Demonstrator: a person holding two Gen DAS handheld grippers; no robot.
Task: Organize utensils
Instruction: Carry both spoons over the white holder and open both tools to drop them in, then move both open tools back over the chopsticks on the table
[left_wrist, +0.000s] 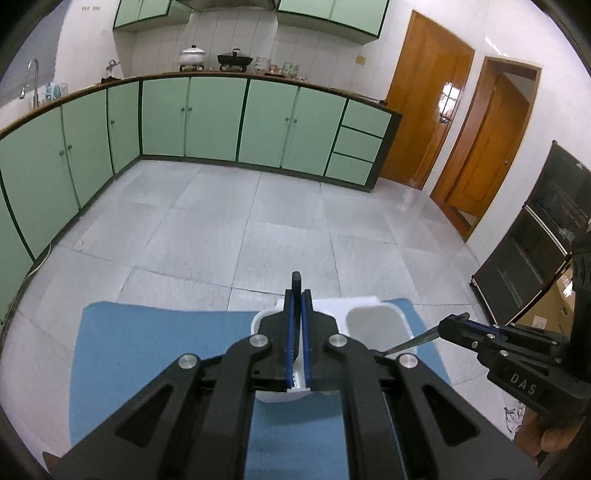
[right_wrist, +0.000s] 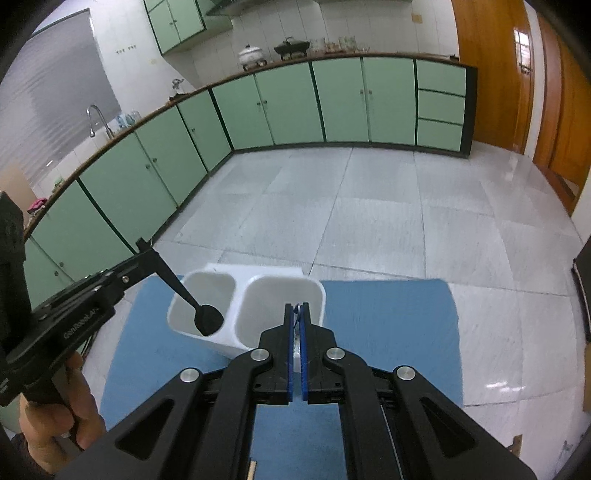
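A white two-compartment holder stands on a blue mat. My left gripper is shut on the handle of a black spoon. The spoon's bowl hangs inside the holder's left compartment. My right gripper is shut on a thin silver utensil. That utensil slants down over the right compartment; I cannot tell what kind it is.
The mat lies on a surface above a pale tiled floor. Green cabinets line the far walls, with wooden doors to the right. A black rack stands at the right. A hand grips the left tool.
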